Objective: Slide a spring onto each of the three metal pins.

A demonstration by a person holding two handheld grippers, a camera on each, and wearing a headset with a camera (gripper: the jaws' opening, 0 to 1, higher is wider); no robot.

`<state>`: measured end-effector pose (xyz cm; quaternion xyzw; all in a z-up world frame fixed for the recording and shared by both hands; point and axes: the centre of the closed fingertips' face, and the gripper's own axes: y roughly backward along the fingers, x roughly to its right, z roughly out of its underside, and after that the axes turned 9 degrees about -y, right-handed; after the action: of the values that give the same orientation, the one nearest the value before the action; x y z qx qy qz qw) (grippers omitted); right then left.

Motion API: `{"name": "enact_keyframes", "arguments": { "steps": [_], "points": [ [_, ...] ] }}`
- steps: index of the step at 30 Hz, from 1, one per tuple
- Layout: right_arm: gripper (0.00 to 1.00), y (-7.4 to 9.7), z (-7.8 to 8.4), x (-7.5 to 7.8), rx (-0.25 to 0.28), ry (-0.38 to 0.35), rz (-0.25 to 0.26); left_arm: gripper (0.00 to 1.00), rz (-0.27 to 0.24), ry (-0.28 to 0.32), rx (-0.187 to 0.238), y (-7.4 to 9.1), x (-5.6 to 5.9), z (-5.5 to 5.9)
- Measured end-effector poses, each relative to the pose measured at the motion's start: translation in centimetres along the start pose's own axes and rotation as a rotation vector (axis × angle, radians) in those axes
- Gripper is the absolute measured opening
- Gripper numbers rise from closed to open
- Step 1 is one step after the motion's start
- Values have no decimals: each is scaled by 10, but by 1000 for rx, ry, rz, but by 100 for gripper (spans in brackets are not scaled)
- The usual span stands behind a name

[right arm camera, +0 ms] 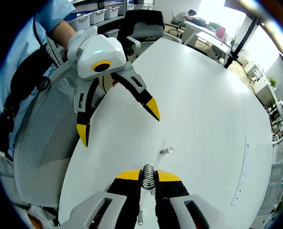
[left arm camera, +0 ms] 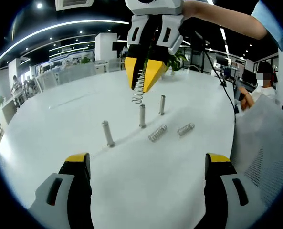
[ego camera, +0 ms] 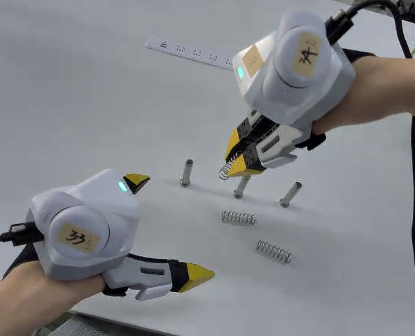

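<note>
I've got R gripper [ego camera: 234, 162] jaws nearly together, pinching held spring [ego camera: 226, 168]. It dangles close to top of mid pin [ego camera: 242, 186], not on it. L gripper [ego camera: 169, 227] jaws spread wide, empty, low over table [ego camera: 67, 105]. Bare: left pin [ego camera: 187, 172], right pin [ego camera: 290, 194]. Lying flat near the 3 pins: spring 2 [ego camera: 238, 218], spring 3 [ego camera: 273, 251]. Far back: pwr strip [ego camera: 193, 52].

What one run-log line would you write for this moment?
right tool: shut on spring, just above middle pin | left tool: open, holding nothing | other two pins: standing, bare | two loose springs: lying on table
</note>
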<state>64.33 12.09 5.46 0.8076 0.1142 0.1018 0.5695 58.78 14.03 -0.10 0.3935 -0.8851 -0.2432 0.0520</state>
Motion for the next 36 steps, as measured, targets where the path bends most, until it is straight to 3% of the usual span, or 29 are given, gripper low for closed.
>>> {"name": "enact_keyframes", "arguments": {
  "steps": [8,20,36],
  "points": [
    [7,-4,-13,12,-51,46,-16,99,-9,18,-9,-1,0,7],
    [7,-25,-28,29,-112,111,-36,99,-46,35,-28,2,-10,14],
    [7,-37,-29,26,-170,138,-81,99,-36,50,-49,2,-9,19]
  ]
}}
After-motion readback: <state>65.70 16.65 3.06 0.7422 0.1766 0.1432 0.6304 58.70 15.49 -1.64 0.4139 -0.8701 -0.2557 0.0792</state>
